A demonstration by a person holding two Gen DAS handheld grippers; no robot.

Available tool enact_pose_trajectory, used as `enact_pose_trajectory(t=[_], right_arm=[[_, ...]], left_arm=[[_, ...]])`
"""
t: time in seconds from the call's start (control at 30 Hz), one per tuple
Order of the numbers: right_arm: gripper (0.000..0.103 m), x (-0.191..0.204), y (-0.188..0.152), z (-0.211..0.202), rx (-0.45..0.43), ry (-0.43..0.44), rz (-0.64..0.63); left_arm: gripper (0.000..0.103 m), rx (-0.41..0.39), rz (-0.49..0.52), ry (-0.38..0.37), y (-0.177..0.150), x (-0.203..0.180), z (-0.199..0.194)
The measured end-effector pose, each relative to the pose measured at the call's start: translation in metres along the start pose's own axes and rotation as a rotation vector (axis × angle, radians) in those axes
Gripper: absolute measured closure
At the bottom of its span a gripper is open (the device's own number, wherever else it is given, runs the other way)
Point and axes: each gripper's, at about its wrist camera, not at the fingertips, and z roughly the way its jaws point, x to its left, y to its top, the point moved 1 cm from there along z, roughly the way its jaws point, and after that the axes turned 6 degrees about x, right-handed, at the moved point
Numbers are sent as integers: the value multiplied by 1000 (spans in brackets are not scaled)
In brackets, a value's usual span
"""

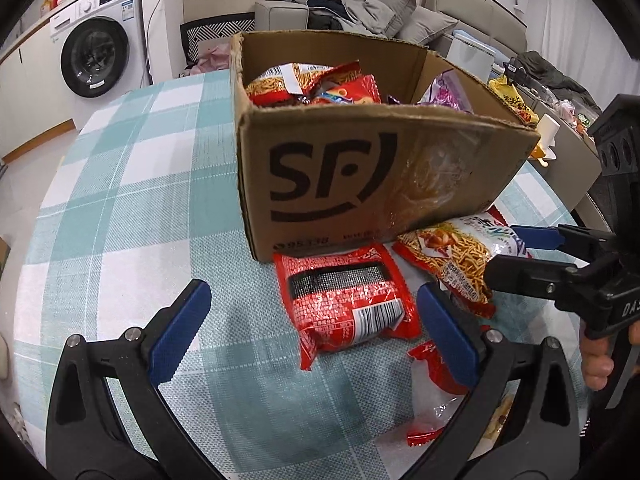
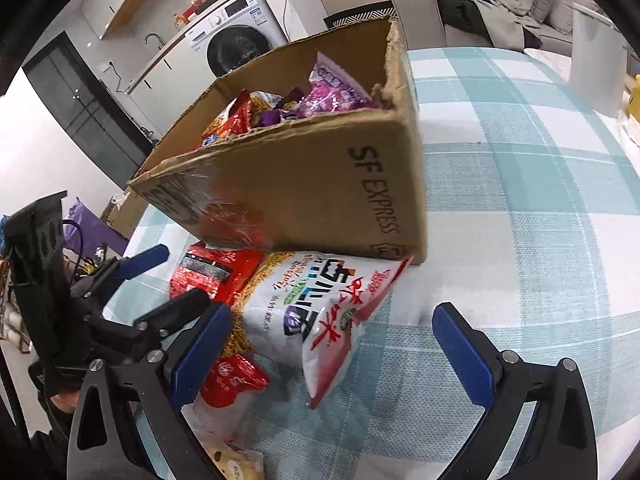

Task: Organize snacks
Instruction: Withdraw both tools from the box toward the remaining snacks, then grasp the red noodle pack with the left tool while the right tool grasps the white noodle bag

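Snacks loose on the checked tablecloth [image 1: 132,184]: three clearly countable packets in front of the cardboard box [image 1: 360,176]. Nearest is a small red-and-clear packet [image 1: 430,364], partly under the left gripper's finger. Next, a red packet [image 1: 346,300] lying barcode up, then a white-and-red noodle-snack bag [image 2: 320,312] with one end touching the box base. A fourth pale wrapper [image 2: 236,466] shows at the bottom edge of the right wrist view only; too cropped to identify.

Left gripper [image 1: 314,332]: jaws wide apart, holding nothing, straddling the red packet. Right gripper [image 2: 332,344]: jaws also spread wide, empty, framing the noodle-snack bag; whether a finger touches it, can't tell.

Box is open-topped and filled with more packets: red and orange ones on one side, purple/pink on the other; number unclear.

Left wrist view shows the big SF logo face; right wrist view shows the "SF EXPRESS" side. A washing machine [image 1: 100,48] and sofa [image 1: 360,8] stand beyond the table.
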Motion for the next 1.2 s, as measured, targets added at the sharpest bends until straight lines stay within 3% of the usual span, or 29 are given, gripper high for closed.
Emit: enact_pose_trajectory(t=[0.43, 0.57, 0.73, 0.9, 1.2], right_arm=[[14, 8, 1, 8, 4, 59, -2], [17, 7, 1, 7, 5, 68, -2], [19, 8, 0, 6, 10, 69, -13], [23, 11, -1, 5, 9, 79, -28], [37, 19, -3, 0, -5, 103, -62]], left_arm=[[2, 41, -10, -6, -3, -1, 22], [14, 35, 1, -21, -4, 0, 22], [42, 31, 47, -64, -4, -9, 19], [51, 31, 65, -77, -3, -14, 17], [54, 32, 70, -95, 1, -18, 10]])
